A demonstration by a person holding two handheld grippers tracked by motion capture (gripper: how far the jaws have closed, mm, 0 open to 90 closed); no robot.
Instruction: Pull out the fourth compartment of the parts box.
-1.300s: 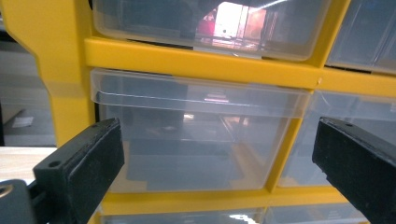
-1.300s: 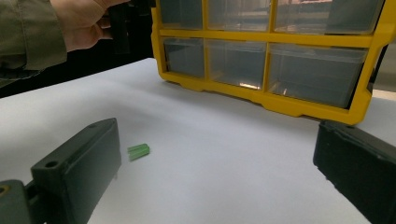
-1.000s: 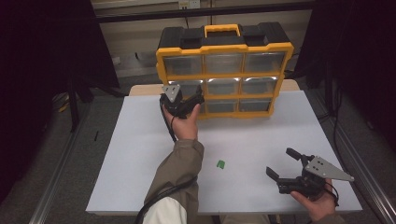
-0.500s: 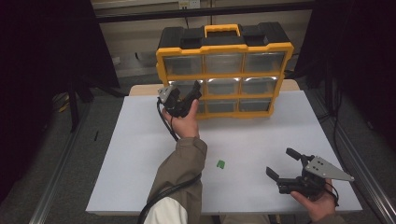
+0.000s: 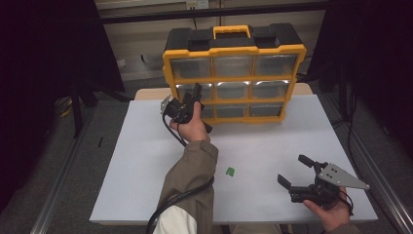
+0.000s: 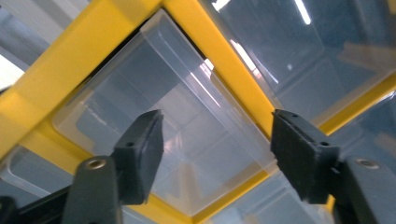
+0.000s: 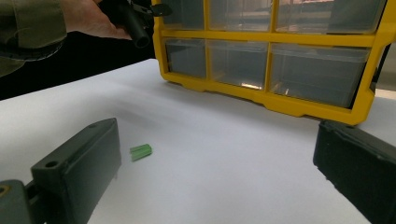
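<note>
- A yellow-framed plastic organiser case (image 5: 234,73) with a black top, a yellow carry handle and three rows of clear drawers stands upright at the far edge of the white counter (image 5: 136,161), its drawer fronts facing the person.
- The left gripper (image 5: 187,105) is raised against the left column of the case, at the middle row, held by the person's left hand (image 5: 195,127) in an olive sleeve.
- In the left gripper view, its two black jaws stand on either side of a clear plastic drawer (image 6: 187,140) set in the yellow frame; the drawer front lies between them.
- These jaws have just been closing, yet a gap shows between each pad and the drawer, so they are parted and not pressing on it.
- The drawer sits pushed into its slot, flush with the frame around it.
- The right gripper (image 5: 304,175) rests low near the counter's near right corner, in the person's right hand (image 5: 331,212), with a grey three-cornered plate on top.
- Its jaws are spread wide with nothing between them, pointing across the counter toward the case.
- A small green ribbed plastic plug (image 5: 230,171) lies on the counter near the near edge, about midway along it, between the left sleeve and the right gripper and well apart from the case.
- In the right gripper view the plug lies just beyond the left-hand jaw, touching nothing.
- A black cable trails from the left gripper down past the sleeve to the near edge.
</note>
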